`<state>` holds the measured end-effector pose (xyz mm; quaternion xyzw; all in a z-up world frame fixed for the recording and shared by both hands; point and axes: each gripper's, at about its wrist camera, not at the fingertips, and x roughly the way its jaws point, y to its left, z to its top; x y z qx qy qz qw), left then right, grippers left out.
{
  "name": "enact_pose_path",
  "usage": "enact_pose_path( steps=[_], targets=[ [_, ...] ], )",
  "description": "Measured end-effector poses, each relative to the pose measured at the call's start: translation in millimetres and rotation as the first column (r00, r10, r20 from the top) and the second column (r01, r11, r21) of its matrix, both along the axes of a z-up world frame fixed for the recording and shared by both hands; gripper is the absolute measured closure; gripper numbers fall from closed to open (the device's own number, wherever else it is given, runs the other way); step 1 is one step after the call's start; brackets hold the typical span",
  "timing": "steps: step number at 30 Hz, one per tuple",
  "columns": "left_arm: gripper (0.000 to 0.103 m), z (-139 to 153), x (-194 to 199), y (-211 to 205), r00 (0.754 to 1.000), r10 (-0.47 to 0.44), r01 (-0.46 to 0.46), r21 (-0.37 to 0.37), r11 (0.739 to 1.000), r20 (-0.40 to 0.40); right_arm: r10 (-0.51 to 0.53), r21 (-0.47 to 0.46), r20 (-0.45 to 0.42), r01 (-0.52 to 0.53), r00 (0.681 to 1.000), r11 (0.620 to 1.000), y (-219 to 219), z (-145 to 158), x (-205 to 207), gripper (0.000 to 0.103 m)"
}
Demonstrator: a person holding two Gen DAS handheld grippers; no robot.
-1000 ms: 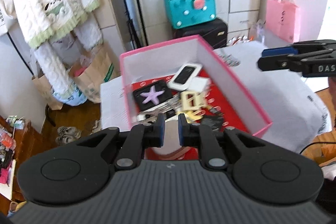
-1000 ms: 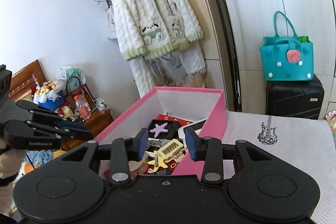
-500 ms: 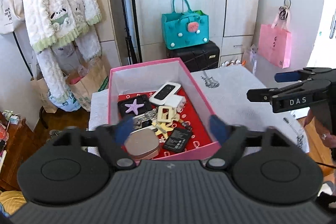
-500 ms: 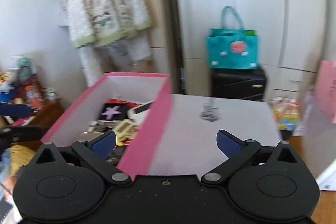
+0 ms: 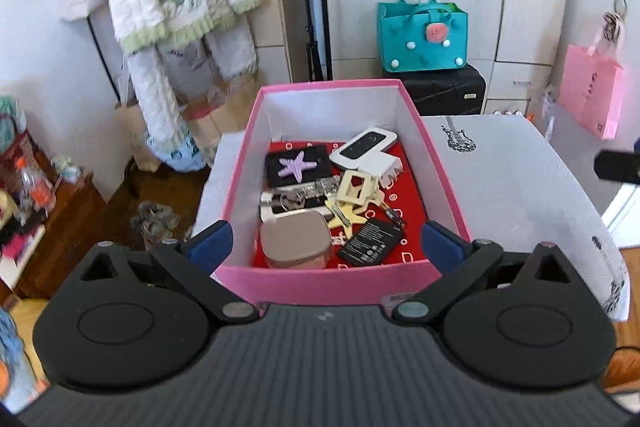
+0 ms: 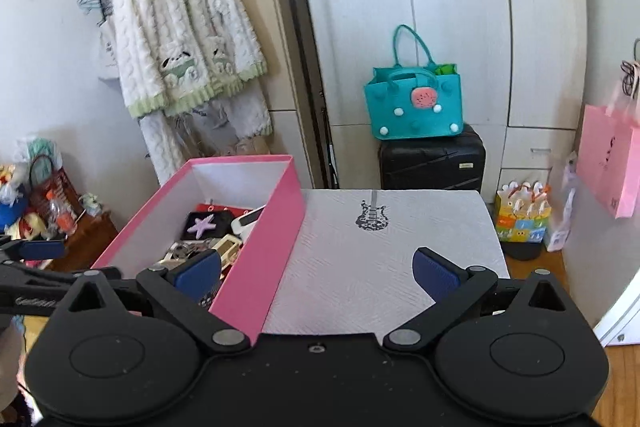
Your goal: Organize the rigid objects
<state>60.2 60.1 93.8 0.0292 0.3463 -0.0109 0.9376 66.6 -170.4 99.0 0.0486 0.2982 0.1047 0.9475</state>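
**Pink box of small things on a white surface**

A bedroom with tall white cupboards (image 6: 440, 27) at the back. A fluffy white and green jacket (image 6: 180, 39) on a hanger at the left. A teal felt bag with a pink patch (image 6: 416, 107) on top of a black hard suitcase (image 6: 432, 159). A pink paper bag (image 6: 608, 163) at the right.

In front, a surface under a white cloth with a little black guitar print (image 6: 372, 215). On its left part, an open pink cardboard box with white walls and a red floor (image 5: 436, 167).

Inside the box, all close together:
- a black pad with a purple star (image 5: 298, 167) near the back
- a white and black flat gadget (image 5: 364, 147) beside it, on the right
- a cream plastic frame (image 5: 354, 187) in the middle
- a bunch of silver keys (image 5: 292, 199) to its left
- a rose-gold rounded case (image 5: 296, 243) at the front
- a flat black battery (image 5: 370, 241) just beside the case

Left gripper (image 5: 326, 239) near the front wall of the box, blue fingers (image 5: 210, 243) just spread wide apart, grasping nothing. Right gripper (image 6: 316, 271) over the right wall of the box and the cloth, fingers (image 6: 434, 273) also just spread wide, nothing between them but the box wall below, untouched.
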Motion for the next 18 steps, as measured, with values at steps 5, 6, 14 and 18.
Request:
enact_pose_path(
  steps=[5, 6, 14, 18],
  targets=[
    [0.001, -4.1, -7.6, -1.9, 1.0, 0.013, -0.013, -0.043, 0.999, 0.001, -0.051, -0.018, 0.003, 0.051, 0.999, 0.999, 4.2, -4.3, -15.8, 0.0],
    [0.001, -3.8, -7.9, -2.2, 1.0, 0.012, -0.012, -0.037, 0.999, 0.005, -0.06, -0.015, -0.006, 0.06, 0.998, 0.998, 4.3, -6.7, -16.6, 0.0],
    [0.001, -7.4, -23.5, -15.7, 1.0, 0.002, -0.002, -0.017, 1.0, 0.002, -0.074, -0.032, -0.034, 0.073, 0.997, 0.997, 7.3, -15.9, -22.9, 0.0],
    [0.001, -10.4, -27.9, -20.5, 1.0, -0.004, 0.004, -0.01, 1.0, -0.01, -0.08, -0.049, -0.02, 0.079, 0.997, 0.996, 7.9, -13.8, -30.4, 0.0]
  ],
)
